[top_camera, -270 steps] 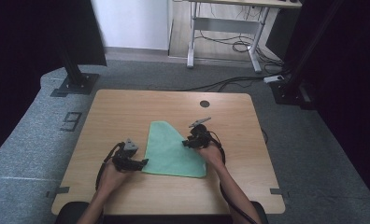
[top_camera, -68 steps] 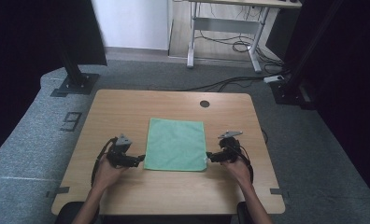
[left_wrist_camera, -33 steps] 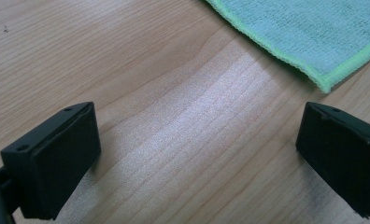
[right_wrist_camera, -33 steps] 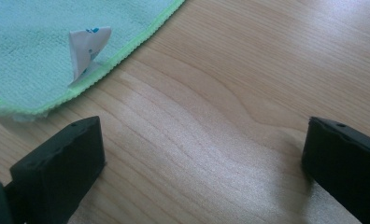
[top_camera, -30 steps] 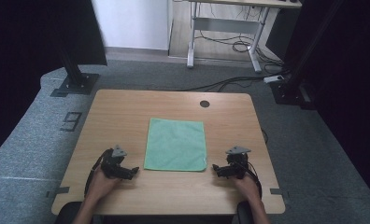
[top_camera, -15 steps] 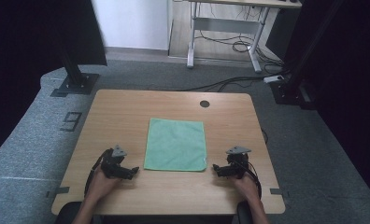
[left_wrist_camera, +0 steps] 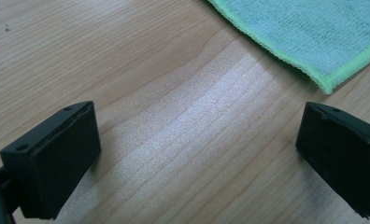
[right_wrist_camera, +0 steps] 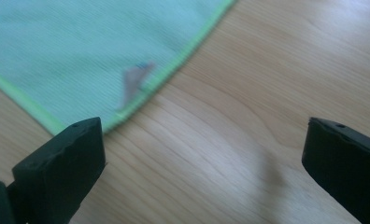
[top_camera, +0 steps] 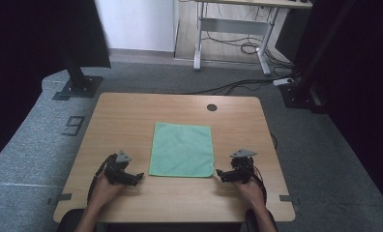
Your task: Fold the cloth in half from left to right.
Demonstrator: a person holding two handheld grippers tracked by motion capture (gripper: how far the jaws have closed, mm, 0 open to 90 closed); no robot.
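Cloth (top_camera: 182, 150) of green colour lies flat and spread in the middle of the worktop (top_camera: 131, 111), and I judge the step in hand is to take its 2 near corners for a fold. My left tool (top_camera: 137, 177) rests just beside the near left corner with its jaws wide apart and holding nothing, and my right tool (top_camera: 219, 172) rests just beside the near right corner, also wide apart and free. To do this well I would slide each tool forward low along the wood, so 1 jaw goes under the bright hem (left_wrist_camera: 286, 58) and the other over it. On the right side a small tag (right_wrist_camera: 132, 80) sits near the edge; I would grip beside it, and close both tools together so the cloth lifts evenly.
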